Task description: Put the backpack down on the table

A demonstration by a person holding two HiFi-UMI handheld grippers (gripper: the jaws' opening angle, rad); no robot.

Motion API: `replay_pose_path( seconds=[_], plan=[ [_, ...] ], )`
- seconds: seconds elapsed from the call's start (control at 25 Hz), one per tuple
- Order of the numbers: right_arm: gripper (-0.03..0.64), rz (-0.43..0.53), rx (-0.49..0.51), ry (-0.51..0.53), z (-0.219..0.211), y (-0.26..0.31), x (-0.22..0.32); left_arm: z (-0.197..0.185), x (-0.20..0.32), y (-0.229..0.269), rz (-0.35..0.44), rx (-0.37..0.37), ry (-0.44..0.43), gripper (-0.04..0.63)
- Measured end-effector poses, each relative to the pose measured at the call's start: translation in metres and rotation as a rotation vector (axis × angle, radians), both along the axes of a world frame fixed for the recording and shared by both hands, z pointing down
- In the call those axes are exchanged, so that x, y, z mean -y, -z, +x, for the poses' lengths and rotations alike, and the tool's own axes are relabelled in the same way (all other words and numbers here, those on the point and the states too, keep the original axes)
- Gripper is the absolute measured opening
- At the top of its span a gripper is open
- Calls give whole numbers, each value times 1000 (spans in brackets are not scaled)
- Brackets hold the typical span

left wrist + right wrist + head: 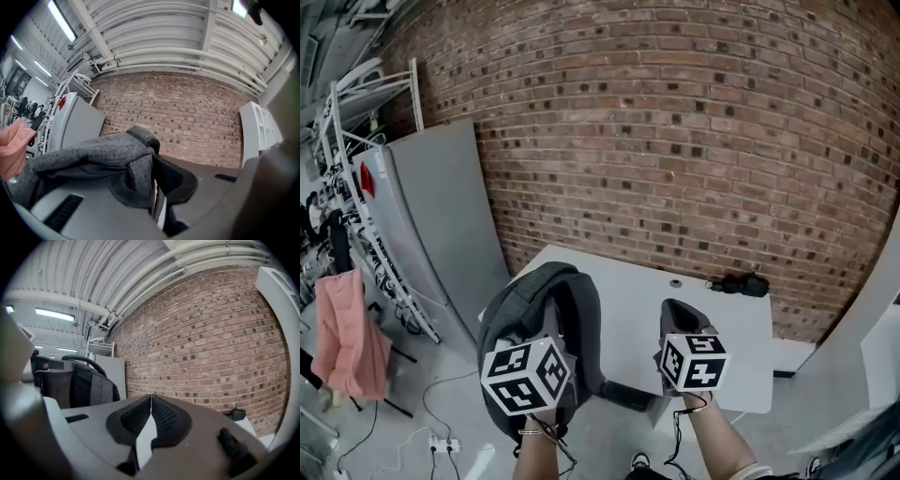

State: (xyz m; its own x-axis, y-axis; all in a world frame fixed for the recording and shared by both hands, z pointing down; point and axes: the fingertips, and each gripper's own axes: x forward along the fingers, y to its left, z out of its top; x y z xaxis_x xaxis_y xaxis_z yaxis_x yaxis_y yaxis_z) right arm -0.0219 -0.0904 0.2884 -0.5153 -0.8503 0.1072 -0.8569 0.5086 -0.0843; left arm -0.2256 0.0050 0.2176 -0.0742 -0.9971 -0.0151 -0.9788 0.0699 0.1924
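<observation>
My left gripper clamps a fold of the grey backpack, held at the white table's left edge; my right gripper, jaws together and empty, hovers over bare tabletop.

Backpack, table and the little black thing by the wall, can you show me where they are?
backpack (514, 314), head view, on its grey fabric.
table (637, 291), head view, on its bare white top.
black thing (742, 284), head view, on its middle.
</observation>
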Motion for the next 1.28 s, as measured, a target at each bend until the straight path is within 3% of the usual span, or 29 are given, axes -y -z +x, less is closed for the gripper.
replay_pose_path(
  seconds=[0.4, 0.88, 1.28],
  plan=[
    [31, -1, -11, 12, -8, -11, 51, -4, 62, -22, -41, -7, 8, 31],
    [31, -17, 22, -5, -5, -14, 164, -12, 169, -22, -21, -49, 3, 31],
    [31, -8, 42, 20, -9, -7, 238, -15, 235, -10, -23, -9, 47, 31]
  ],
)
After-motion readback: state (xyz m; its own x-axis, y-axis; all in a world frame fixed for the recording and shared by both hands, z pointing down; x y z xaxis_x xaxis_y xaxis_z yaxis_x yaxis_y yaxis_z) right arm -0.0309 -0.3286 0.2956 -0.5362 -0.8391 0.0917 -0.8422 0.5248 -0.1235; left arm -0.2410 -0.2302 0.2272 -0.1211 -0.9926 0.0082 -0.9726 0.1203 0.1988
